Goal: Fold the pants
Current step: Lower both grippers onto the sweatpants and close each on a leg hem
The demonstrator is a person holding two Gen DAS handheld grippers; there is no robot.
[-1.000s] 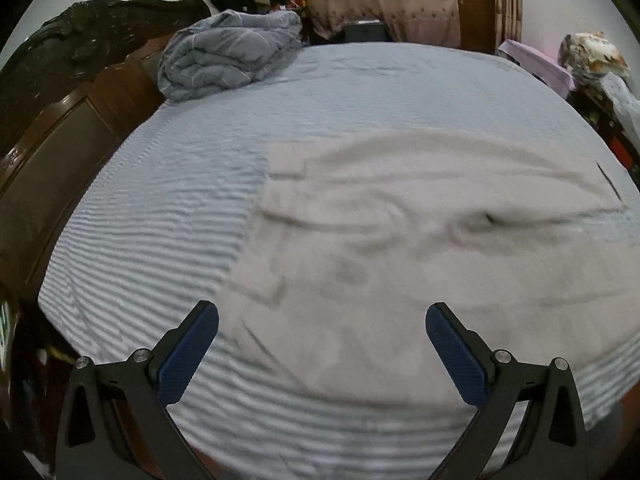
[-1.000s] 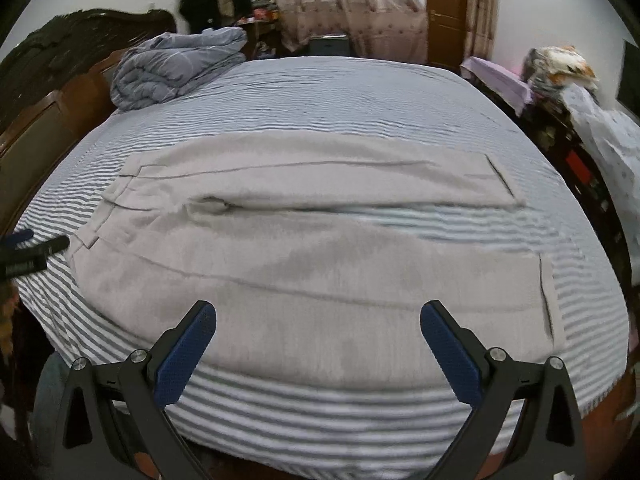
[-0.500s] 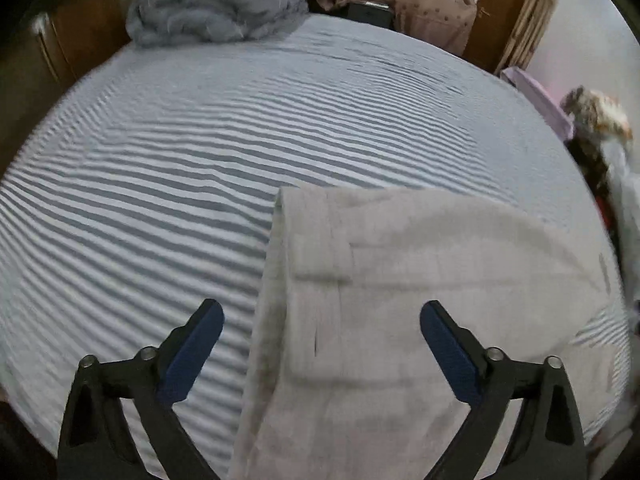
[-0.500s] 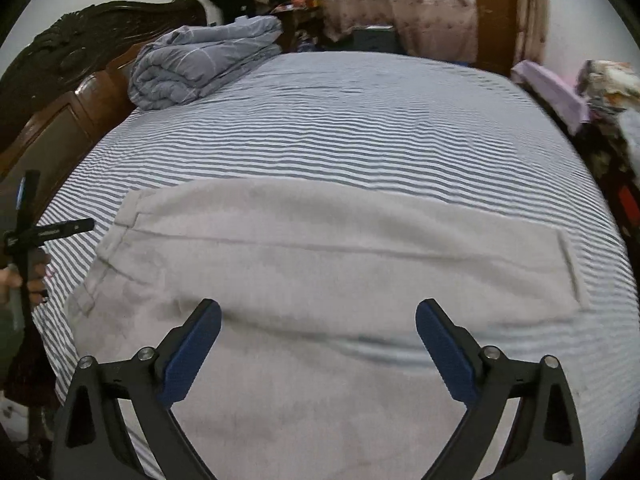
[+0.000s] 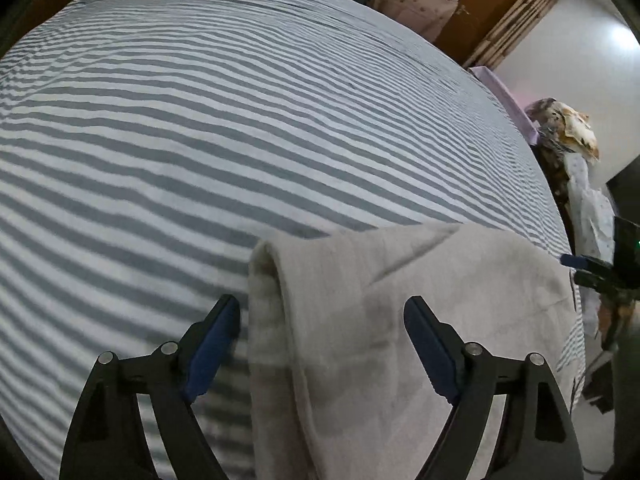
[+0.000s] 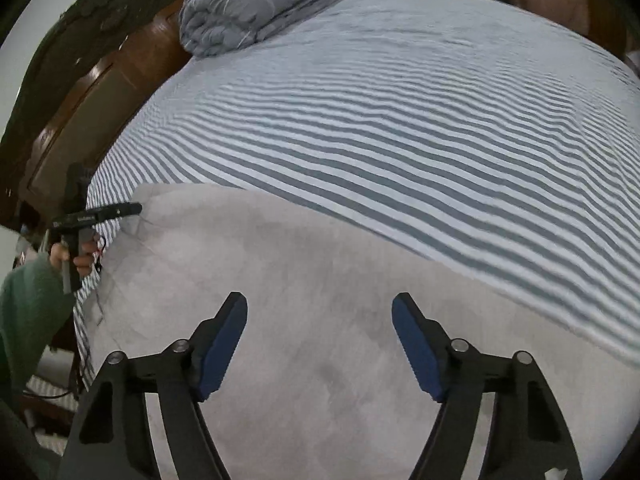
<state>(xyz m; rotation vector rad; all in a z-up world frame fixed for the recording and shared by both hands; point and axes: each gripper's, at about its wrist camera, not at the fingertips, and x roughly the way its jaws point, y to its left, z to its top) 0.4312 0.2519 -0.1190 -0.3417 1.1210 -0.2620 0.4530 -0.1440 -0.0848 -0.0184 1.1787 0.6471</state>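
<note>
Light beige pants (image 5: 380, 320) lie flat on the striped bed, also seen in the right wrist view (image 6: 320, 300). My left gripper (image 5: 322, 340) is open, low over the pants' waistband end, whose folded edge (image 5: 268, 280) lies between the fingers. My right gripper (image 6: 320, 340) is open, low over the middle of the pants, holding nothing. The left gripper also shows in the right wrist view (image 6: 100, 216), at the pants' left end. The right gripper shows at the right edge of the left wrist view (image 5: 592, 268).
The grey-and-white striped sheet (image 5: 240, 120) covers the bed. A rolled grey duvet (image 6: 256, 12) lies at the far corner by the dark wooden headboard (image 6: 80, 80). Cluttered furniture (image 5: 568, 136) stands along the right side.
Both grippers have moved forward and down over the pants. The left one has closed in on the waistband edge; the right one now looks across the pant leg. Both stay open.
</note>
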